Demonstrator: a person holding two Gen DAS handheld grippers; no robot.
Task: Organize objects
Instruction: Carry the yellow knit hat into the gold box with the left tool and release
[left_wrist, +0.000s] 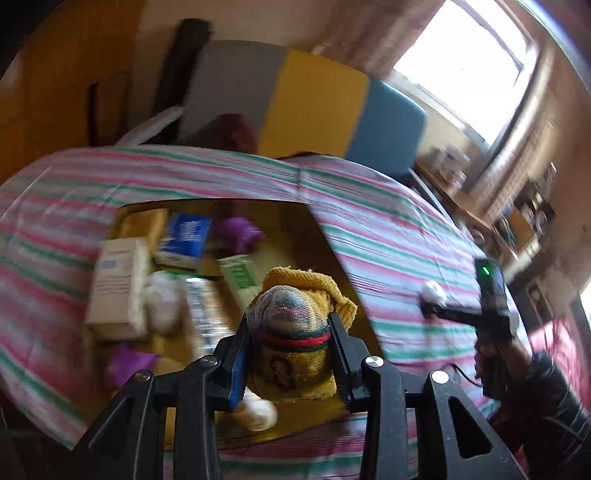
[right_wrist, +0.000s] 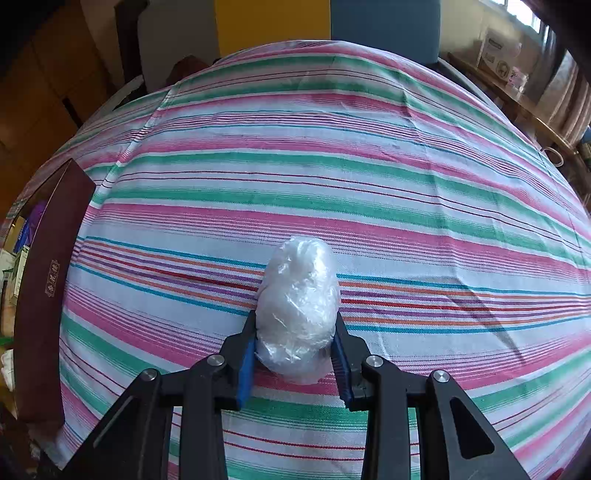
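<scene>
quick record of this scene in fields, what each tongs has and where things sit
left tongs: shut on rolled yellow sock, above the open box
right tongs: shut on white plastic-wrapped bundle, over the striped cloth
box contents: cartons, purple items, blurred
box position: to the left of the bundle

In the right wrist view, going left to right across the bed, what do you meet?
Open box's dark red wall at the left edge → bare striped sheet → white plastic-wrapped bundle gripped by the right gripper → more striped sheet → wooden shelf with cartons at the far right.
</scene>
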